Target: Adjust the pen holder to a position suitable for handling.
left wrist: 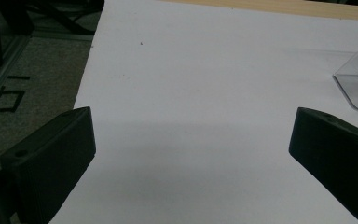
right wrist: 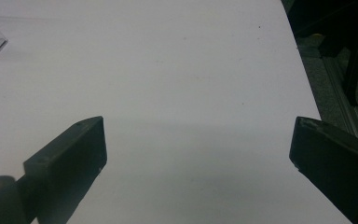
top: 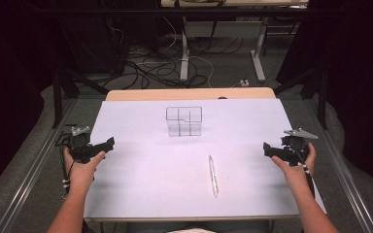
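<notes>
On the white rectangular tabletop (top: pixel 141 189), the left gripper (top: pixel 108 144) at nine o'clock and the right gripper (top: pixel 267 149) at three both gape apart near its edges; a clear plastic divided box (top: pixel 184 121) stands at twelve, and a slim silver pen (top: pixel 213 175) lies at five.

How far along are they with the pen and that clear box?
Nothing looks done yet. The pen lies on the white table, apart from the clear box. The left gripper and right gripper are open, holding nothing. Any handling remains.
</notes>
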Demonstrator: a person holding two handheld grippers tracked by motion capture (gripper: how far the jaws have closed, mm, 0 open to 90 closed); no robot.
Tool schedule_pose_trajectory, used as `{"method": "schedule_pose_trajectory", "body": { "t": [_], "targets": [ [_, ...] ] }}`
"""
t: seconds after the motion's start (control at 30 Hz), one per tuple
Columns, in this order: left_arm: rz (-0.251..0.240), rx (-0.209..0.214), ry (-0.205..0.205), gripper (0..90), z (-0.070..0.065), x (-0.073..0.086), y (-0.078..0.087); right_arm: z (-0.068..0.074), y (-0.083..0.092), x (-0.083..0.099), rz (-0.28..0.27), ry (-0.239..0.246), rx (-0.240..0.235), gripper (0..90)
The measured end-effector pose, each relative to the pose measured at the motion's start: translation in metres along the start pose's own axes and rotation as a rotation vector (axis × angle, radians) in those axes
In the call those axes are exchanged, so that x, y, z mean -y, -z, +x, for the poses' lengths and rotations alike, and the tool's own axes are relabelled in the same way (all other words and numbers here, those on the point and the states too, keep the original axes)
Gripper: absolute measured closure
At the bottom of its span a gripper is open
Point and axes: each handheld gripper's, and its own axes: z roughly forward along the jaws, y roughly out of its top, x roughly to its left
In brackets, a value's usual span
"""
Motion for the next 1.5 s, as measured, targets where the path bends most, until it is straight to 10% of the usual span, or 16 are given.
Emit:
{"method": "schedule_pose_trajectory", "body": {
  "t": [0.57, 1.5],
  "targets": [
    [-0.014, 0.029, -0.048, 1.9, -0.023, -0.008, -0.003, 0.004, 0.002, 0.003, -0.006, 0.013, -0.008, 6.0],
    [-0.047, 0.087, -0.167, 15.2, -0.099, -0.046, -0.017, 0.003, 0.004, 0.009, 0.010, 0.008, -0.015, 7.3]
  ]
}}
